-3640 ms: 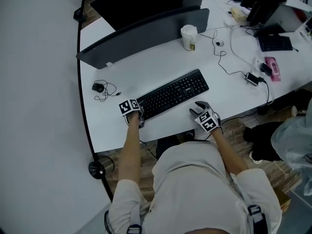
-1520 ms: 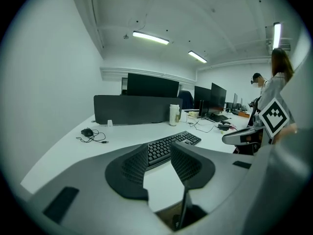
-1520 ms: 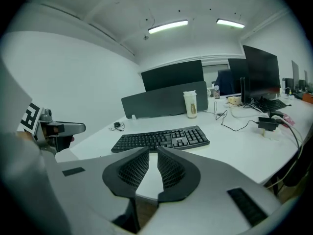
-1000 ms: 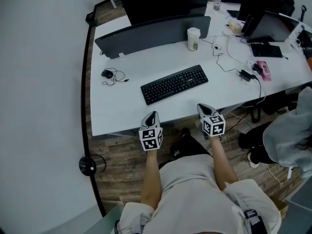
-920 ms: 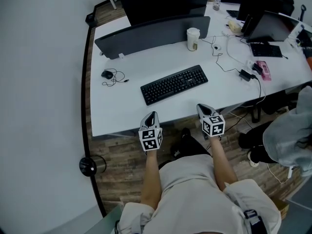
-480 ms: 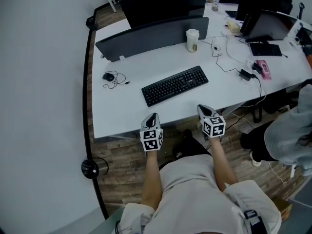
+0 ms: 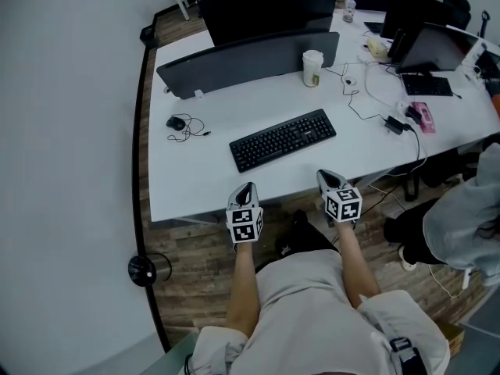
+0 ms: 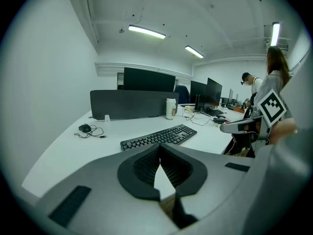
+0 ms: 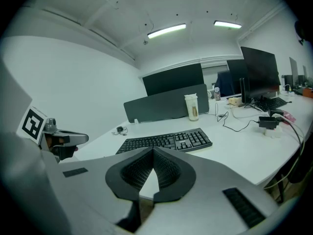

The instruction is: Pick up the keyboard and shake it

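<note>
1. Head view: the keyboard lies flat on the white worktop, about mid-way across. It is slanted, with its right end farther away than its left. Nothing touches it.
2. The left hand-held gripper and the right hand-held gripper hang just short of the worktop's near edge, over the floor. One is to each side of the person's body, and both point towards the keyboard. This looks like a rest pose, not a reach.
3. In the left gripper view the jaws of the left hand-held gripper are pressed together with nothing between them. The keyboard lies beyond the jaws and well apart from them. The right gripper view shows the same: the right hand-held gripper is closed and empty, and the keyboard is ahead of it.
4. Farther out are a paper cup by the dark divider and a mouse with its loose cable at the far left.
5. A few seconds earlier both hand-held grippers were over the worktop. The left one was at the keyboard's near-left corner and the right one was near its right end. Both have since drawn back off the near edge and have kept still for the last second. The keyboard lies much as it did, so the shaking seems finished.
</note>
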